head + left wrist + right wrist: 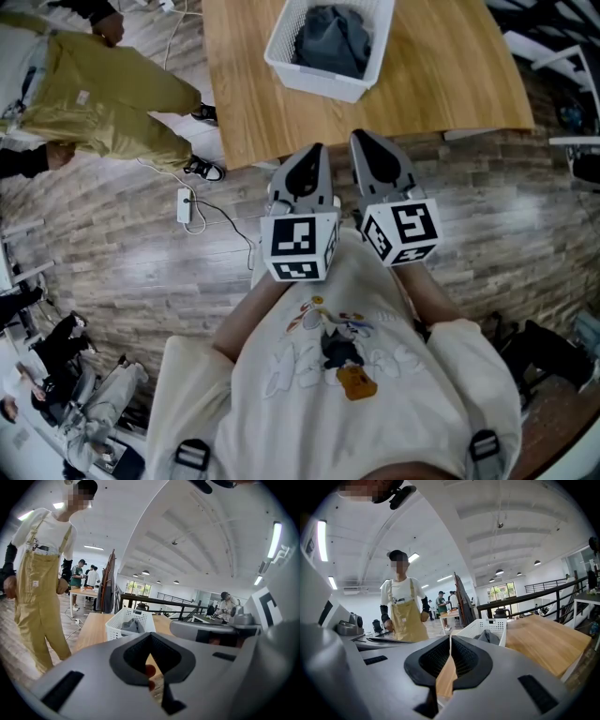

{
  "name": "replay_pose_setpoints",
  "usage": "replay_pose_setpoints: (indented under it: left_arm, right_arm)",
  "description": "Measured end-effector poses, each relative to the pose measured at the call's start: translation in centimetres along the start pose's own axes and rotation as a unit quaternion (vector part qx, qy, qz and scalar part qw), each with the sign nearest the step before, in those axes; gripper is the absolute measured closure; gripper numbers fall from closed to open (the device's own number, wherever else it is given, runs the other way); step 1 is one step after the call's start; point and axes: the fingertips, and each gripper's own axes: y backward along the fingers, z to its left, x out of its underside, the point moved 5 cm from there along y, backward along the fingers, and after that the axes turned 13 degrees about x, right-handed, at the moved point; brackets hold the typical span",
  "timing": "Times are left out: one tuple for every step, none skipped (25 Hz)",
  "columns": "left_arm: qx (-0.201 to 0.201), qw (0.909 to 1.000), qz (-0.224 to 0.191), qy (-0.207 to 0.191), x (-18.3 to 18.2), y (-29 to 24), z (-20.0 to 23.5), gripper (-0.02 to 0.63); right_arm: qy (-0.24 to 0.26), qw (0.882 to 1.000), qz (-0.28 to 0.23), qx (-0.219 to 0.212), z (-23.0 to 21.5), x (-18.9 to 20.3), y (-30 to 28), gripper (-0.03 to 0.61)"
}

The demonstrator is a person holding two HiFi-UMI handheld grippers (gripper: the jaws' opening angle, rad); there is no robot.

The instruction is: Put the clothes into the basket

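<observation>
On the wooden table (pixel 450 75) stands a white lattice basket (pixel 281 47) with a dark grey garment (pixel 330 39) lying inside it. Both grippers are held side by side just short of the table's near edge, close to my chest. My left gripper (pixel 314 152) is shut with nothing between its pads. Beside it, my right gripper (pixel 362 139) is shut and empty too. In the left gripper view the basket (pixel 117 624) and the grey garment (pixel 132 626) show beyond the closed left gripper (pixel 150 637). The right gripper view shows the basket (pixel 476 626) past the closed right gripper (pixel 450 639).
A person in yellow overalls (pixel 103 89) stands left of the table, and shows in the left gripper view (pixel 40 588). A white power strip (pixel 185 204) with cables lies on the wood-plank floor. White shelving (pixel 572 56) stands at the right.
</observation>
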Motion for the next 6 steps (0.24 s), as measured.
replay_pose_setpoints:
  left_arm:
    - [0.0,1.0,0.001,0.0,0.04,-0.02,0.03,0.614]
    - [0.0,1.0,0.001,0.0,0.1,-0.04,0.06,0.614]
    - [0.0,1.0,0.002,0.0,0.17,-0.05,0.09,0.614]
    - [-0.001,1.0,0.002,-0.001,0.22,-0.05,0.11,0.614]
    - [-0.001,1.0,0.002,-0.001,0.26,-0.04,0.12,0.614]
    - [-0.001,1.0,0.001,-0.002,0.3,-0.02,0.14,0.614]
  right_arm:
    - [0.0,1.0,0.001,-0.001,0.02,0.06,-0.05,0.549]
    - [0.0,1.0,0.002,-0.002,0.04,0.14,-0.08,0.549]
    - [0.0,1.0,0.002,-0.002,0.06,0.22,-0.11,0.549]
    - [0.0,1.0,0.002,-0.002,0.08,0.3,-0.13,0.549]
    - [0.0,1.0,0.002,-0.002,0.11,0.36,-0.15,0.549]
    - [0.0,1.0,0.002,-0.002,0.15,0.42,-0.17,0.549]
